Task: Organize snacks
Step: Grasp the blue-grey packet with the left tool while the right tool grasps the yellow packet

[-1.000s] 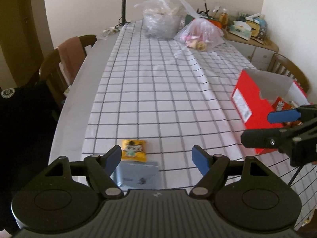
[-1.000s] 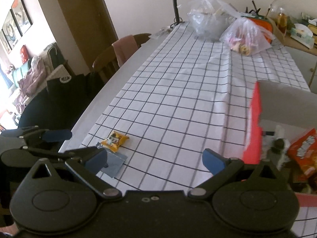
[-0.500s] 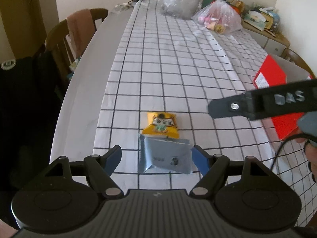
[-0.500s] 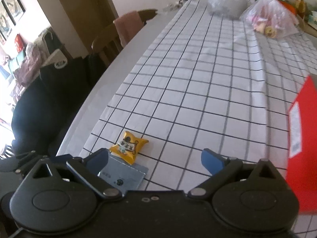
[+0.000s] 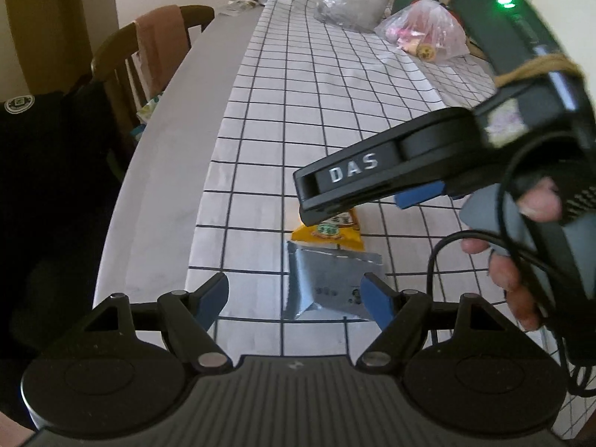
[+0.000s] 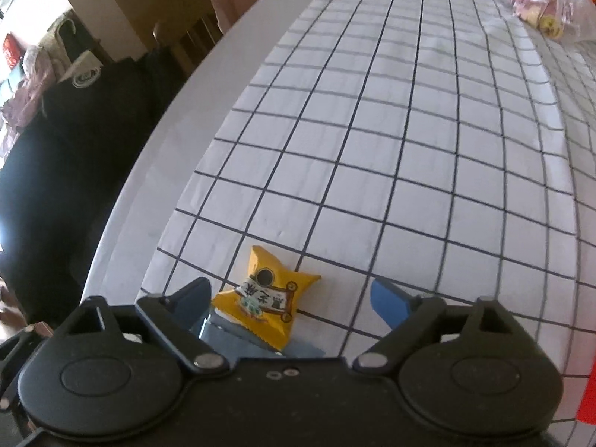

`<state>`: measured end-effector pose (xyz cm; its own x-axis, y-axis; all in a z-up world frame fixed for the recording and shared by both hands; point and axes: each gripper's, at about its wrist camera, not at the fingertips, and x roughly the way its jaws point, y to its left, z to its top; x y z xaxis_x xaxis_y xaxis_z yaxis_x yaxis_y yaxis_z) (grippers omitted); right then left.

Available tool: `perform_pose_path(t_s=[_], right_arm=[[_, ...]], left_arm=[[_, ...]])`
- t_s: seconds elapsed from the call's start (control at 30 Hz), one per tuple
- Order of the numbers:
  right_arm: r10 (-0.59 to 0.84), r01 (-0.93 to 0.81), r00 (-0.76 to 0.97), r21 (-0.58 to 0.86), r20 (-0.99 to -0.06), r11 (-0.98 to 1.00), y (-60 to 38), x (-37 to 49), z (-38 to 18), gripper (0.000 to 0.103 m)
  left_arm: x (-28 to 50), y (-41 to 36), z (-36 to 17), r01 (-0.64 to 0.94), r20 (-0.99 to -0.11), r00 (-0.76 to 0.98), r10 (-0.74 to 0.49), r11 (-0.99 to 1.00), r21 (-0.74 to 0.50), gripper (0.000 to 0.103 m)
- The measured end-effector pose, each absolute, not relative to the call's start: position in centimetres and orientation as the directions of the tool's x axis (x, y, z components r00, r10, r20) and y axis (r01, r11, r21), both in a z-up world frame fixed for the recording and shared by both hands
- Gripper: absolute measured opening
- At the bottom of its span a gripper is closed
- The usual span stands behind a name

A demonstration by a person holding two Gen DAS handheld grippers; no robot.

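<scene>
Left wrist view: the left gripper (image 5: 296,294), black plastic with blue pads, stands wide apart and holds nothing. Its right pad overlaps the edge of a flat silver-grey foil packet (image 5: 327,283) lying on the tablecloth (image 5: 320,111), a white cloth with a dark grid. A yellow snack packet (image 5: 329,232), crimped at its ends, lies touching the foil packet's far edge. Above it hangs the right gripper (image 5: 357,201), gripped by a hand (image 5: 521,260) with a black cable beside it. Two crinkled clear plastic bags (image 5: 424,29) sit at the far end of the table.

Right wrist view: the right gripper (image 6: 290,301) has its jaws closing, pads not yet pressing. The yellow snack packet (image 6: 266,298), glossy and pillow-shaped, lies between them, nearer the left pad, partly over the foil packet (image 6: 231,335). A wooden chair (image 6: 208,18) draped with pink cloth stands beside the table.
</scene>
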<state>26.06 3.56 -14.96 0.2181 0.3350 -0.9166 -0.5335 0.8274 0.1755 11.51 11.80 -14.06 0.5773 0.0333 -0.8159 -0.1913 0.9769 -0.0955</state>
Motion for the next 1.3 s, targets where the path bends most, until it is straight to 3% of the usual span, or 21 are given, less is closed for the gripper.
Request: perform_pose_path(t_s=[0.1,0.23,0.43,0.5,0.6,0.97,1.3], right_arm=[[0.323,-0.533,0.209,0.169,-0.923,0.829,4.0,25.9,-15.4,0.079],[0.314,-0.539,0.222,0.152,-0.923,0.829,4.7,25.7,-15.5,0.077],[0.322,-0.589,0.231,0.131,-0.918,0.797,4.9,25.2,-15.4,0.059],[0.322,-0.599,0.235,0.124,-0.917,0.791,4.8,25.2,-15.3,0.045],[0.34,-0.607,0.222,0.144,-0.914,0.782,4.1,25.3,-15.2,0.036],[0.344,-0.556,0.249,0.157,-0.905,0.816,0.3,25.9,-14.5,0.033],[0.355,-0.523,0.262,0.178,-0.897,0.834,-2.1,25.1,-14.1,0.033]], left_arm=[[11.3,12.0,-14.1,-0.198,-0.816,0.577,0.041,0.976,-0.091,0.078],[11.2,12.1,-14.2,-0.196,-0.813,0.581,0.043,0.977,-0.088,0.078],[11.4,11.1,-14.2,-0.152,-0.808,0.587,0.042,0.987,-0.06,0.078],[11.6,11.0,-14.4,-0.137,-0.813,0.582,0.032,0.989,-0.06,0.078],[11.9,10.6,-14.6,-0.108,-0.816,0.578,0.017,0.993,-0.056,0.078],[13.6,8.9,-16.1,-0.016,-0.843,0.537,-0.032,0.999,-0.048,0.078],[14.3,8.8,-17.6,-0.016,-0.87,0.493,0.006,1.0,-0.002,0.077]])
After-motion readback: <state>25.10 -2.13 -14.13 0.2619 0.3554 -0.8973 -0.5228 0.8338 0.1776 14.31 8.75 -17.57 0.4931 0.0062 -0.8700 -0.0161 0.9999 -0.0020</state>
